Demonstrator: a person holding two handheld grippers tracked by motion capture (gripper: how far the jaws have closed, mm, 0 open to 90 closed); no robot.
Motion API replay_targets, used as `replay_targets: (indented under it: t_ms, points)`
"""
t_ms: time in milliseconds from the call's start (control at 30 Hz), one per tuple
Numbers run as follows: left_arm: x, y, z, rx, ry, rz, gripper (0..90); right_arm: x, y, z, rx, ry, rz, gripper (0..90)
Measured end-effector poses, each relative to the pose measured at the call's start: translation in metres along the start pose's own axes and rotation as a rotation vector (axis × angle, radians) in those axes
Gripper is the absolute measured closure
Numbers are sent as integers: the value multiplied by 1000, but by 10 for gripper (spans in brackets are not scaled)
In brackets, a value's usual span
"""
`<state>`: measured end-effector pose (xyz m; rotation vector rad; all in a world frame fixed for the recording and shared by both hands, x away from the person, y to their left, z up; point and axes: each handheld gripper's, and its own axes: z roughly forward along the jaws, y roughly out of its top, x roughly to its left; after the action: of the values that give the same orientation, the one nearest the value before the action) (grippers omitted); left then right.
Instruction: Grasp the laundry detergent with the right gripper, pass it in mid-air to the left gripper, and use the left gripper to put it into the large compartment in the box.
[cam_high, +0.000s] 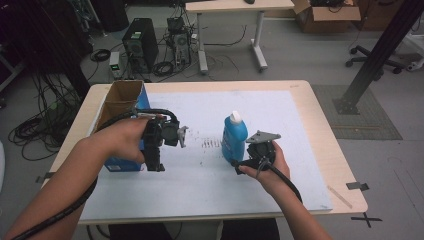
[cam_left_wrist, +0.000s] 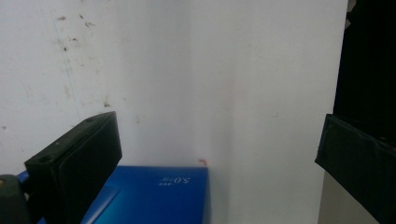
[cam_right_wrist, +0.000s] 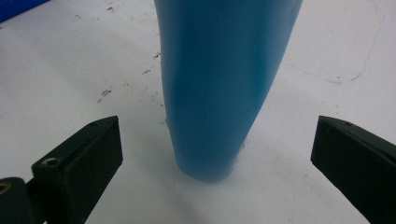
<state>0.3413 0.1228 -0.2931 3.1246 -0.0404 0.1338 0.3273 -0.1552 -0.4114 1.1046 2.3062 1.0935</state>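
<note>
A blue bottle (cam_high: 234, 137) with a white cap stands upright near the middle of the table (cam_high: 310, 145), on the white sheet that covers it. The right gripper (cam_high: 239, 161) sits just on the near side of the bottle, low by its bottom. In the right gripper view the blue bottle (cam_right_wrist: 219, 84) stands between the two black jaws, a little past their tips. The jaws are wide apart and do not touch it. So this looks like the reaching step: the gripper is lined up to take the bottle, but it has not got it yet.

The left gripper (cam_high: 156, 161) hangs over the near end of the blue cardboard box (cam_high: 122, 107), which stands open at the left side of the table. In the left gripper view its jaws are wide apart too, with nothing in them, and a corner of the blue box (cam_left_wrist: 159, 196) shows below.

Next, I think the right gripper needs to slide a bit farther forward, so the bottle sits well in between the jaws. Then the jaws need to squeeze shut on it. The bottle is tall and thin, so a bump could tip it. A slow, straight push seems best.
</note>
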Motion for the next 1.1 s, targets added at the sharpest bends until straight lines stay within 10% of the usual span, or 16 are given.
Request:
replay_targets:
  t_ms: [1100]
  points:
    - [-5, 10, 0, 8, 2, 16, 4, 17, -12, 34, -235, -132, 108, 1]
